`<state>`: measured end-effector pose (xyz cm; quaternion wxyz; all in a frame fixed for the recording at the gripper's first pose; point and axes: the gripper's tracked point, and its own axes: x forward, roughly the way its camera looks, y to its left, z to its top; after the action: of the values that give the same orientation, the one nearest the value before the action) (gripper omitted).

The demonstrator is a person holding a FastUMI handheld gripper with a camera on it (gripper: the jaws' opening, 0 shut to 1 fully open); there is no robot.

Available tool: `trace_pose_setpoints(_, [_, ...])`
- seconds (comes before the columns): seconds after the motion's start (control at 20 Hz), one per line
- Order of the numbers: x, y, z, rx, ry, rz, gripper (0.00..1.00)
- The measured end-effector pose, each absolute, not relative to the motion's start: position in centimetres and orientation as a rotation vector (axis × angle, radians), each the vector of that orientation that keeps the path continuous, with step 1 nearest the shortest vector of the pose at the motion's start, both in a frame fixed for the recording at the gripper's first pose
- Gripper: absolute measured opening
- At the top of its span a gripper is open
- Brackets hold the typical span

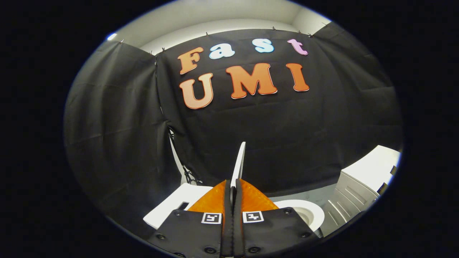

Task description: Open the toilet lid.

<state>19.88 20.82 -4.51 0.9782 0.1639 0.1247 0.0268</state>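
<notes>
The gripper [233,188] pinches the upright toilet lid [239,161] edge at twelve o'clock; the bowl [304,211] lies at three, probably the tank [175,202] at nine.

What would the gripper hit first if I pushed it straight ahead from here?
The gripper is shut on the lid, whose thin edge rises just ahead of the fingers. Pushed straight on, it would just drive the lid along; beyond that, likely the black cloth, though depth is hard to judge.

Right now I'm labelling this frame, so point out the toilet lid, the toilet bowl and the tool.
toilet lid [239,161]: gripper view, its thin raised edge above the fingers.
toilet bowl [311,210]: gripper view, the rim right of the fingers.
tool [233,190]: gripper view, between its fingertips, shut on the lid's edge.
</notes>
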Motion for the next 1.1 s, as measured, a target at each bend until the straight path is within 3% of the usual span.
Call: trace_pose_setpoints(1.1, [20.6, 38.2, -1.8, 0.22, 0.217, 0.27, 0.08])
